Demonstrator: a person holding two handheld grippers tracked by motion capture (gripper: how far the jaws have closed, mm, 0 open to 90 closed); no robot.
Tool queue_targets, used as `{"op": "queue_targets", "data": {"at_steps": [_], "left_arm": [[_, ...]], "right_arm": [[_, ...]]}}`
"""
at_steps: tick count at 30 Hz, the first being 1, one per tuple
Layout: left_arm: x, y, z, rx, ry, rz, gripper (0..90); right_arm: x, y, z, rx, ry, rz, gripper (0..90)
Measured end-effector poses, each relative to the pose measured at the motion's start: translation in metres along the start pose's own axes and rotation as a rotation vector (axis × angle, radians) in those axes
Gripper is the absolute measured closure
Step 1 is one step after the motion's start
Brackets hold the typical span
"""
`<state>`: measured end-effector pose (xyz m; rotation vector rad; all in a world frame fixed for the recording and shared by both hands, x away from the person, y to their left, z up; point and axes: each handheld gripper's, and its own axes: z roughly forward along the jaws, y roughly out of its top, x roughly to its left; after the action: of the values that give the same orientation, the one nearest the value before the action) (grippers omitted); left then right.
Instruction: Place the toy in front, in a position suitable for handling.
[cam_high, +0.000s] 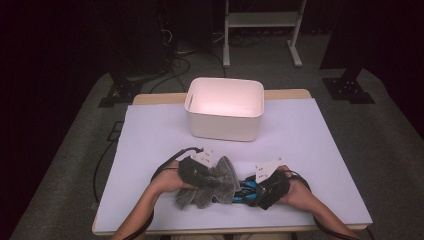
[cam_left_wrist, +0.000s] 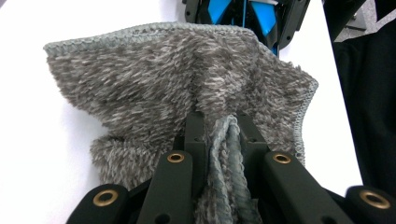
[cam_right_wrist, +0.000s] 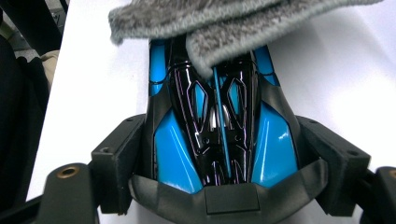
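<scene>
Gripper work begins at the left: the left gripper (cam_left_wrist: 219, 140) has its jaws pressed together on a bunched fold of the grey fuzzy cloth (cam_left_wrist: 173, 79), the pinched ridge standing up between them in the left gripper view. From the high view the same left gripper (cam_high: 200, 172) sits at the near middle of the counter (cam_high: 150, 135), with the cloth (cam_high: 220, 182) spread just to its right and partly draped toward the toy. Holding a fold rather than an edge probably gives a firm wad to rub with.

Right of the cloth lies the blue and black toy car (cam_high: 247, 190), touching it. In the right gripper view the car (cam_right_wrist: 219, 135) fills the space between the jaws of the right gripper (cam_right_wrist: 219, 149), which are clamped on its two flanks, while the cloth (cam_right_wrist: 224, 28) lies over the car's far end. That grip looks meant to steady the car so it does not slide while the cloth passes over it. The right gripper (cam_high: 267, 187) shows at the near right of the pair in the high view.

Farther off, at the counter's far middle, stands a white bin (cam_high: 225, 107), open-topped and well apart from both hands; it seems to be where the car could go once wiped.
</scene>
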<state>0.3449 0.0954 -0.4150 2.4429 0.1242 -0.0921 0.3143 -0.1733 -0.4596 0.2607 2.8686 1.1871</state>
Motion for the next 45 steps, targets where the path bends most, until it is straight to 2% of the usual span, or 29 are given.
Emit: {"op": "queue_targets", "data": {"at_steps": [13, 15, 18, 21, 24, 29, 34, 39, 45], "left_arm": [[-0.003, 0.051, 0.029, 0.011, -0.056, 0.103, 78.6], [-0.002, 0.059, 0.035, 0.013, -0.068, 0.114, 78.6], [-0.004, 0.073, 0.047, 0.027, -0.086, 0.151, 78.6], [-0.007, 0.085, 0.059, 0.031, -0.107, 0.173, 78.6], [-0.011, 0.090, 0.068, 0.026, -0.120, 0.173, 78.4], [-0.010, 0.086, 0.067, 0.007, -0.124, 0.165, 78.4], [-0.011, 0.079, 0.058, 0.012, -0.103, 0.172, 78.3], [-0.009, 0.062, 0.040, 0.011, -0.070, 0.157, 78.1], [-0.006, 0.034, 0.019, 0.023, -0.026, 0.105, 77.9]], "right_arm": [[0.000, -0.001, 0.000, -0.007, 0.000, 0.005, 21.5], [0.000, -0.001, 0.000, -0.005, 0.000, 0.007, 21.5], [0.001, -0.001, 0.000, -0.005, 0.002, 0.010, 21.5], [0.001, -0.001, 0.000, -0.009, 0.004, 0.015, 21.5], [0.001, -0.001, 0.000, -0.010, 0.007, 0.016, 21.5], [0.001, -0.001, 0.000, -0.010, 0.005, 0.015, 21.5], [0.002, 0.000, 0.000, -0.008, 0.002, 0.017, 21.5], [0.001, 0.000, 0.000, 0.000, -0.008, 0.006, 21.4], [0.001, -0.001, 0.000, -0.005, -0.009, 0.002, 21.4]]}}
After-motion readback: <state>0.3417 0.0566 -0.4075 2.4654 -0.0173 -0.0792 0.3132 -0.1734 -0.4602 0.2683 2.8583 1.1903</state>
